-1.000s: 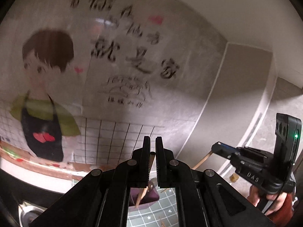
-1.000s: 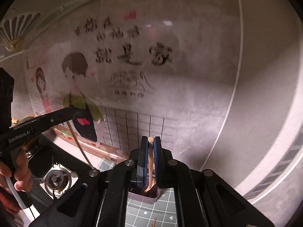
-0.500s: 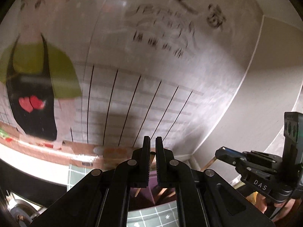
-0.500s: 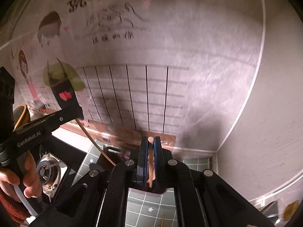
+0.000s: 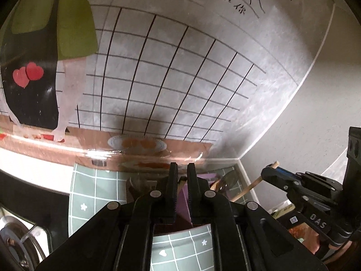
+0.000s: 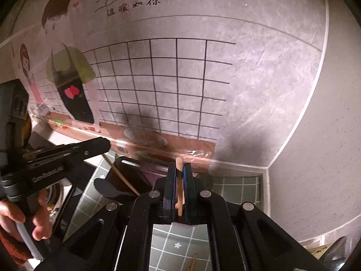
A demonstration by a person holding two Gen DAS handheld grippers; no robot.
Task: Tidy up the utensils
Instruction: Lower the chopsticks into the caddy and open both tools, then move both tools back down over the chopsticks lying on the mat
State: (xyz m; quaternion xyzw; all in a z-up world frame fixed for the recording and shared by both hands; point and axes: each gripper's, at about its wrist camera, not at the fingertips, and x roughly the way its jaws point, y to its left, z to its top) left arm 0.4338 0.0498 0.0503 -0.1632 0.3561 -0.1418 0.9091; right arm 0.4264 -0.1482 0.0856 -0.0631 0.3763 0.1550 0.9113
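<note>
My left gripper [image 5: 182, 166] hangs over a purple holder [image 5: 183, 205] at the back of the counter. Its jaws are opening, and the top of a thin wooden stick [image 5: 181, 181] stands loose in the narrow gap between them. In the right wrist view that left gripper [image 6: 106, 144] is at the left, and its stick [image 6: 119, 174] slants down toward the holder. My right gripper [image 6: 179, 166] is shut on a flat wooden handle [image 6: 179, 180] that stands upright above the holder. The left wrist view shows this right gripper [image 5: 269, 171] with its handle [image 5: 248, 187] beside a metal spoon [image 5: 230, 177].
A green tiled mat [image 6: 237, 187] covers the counter up to the wall corner on the right. A gas burner [image 5: 13, 244] lies at the left. A black spatula [image 6: 108, 190] leans by the holder. Loose wooden sticks [image 6: 193, 259] lie on the mat in front. A hand [image 6: 13, 214] holds the left gripper.
Both grippers have come down toward the counter and tipped downward, so the holder and mat are now closer. The left jaws have parted slightly; the right jaws stay shut on their handle.
</note>
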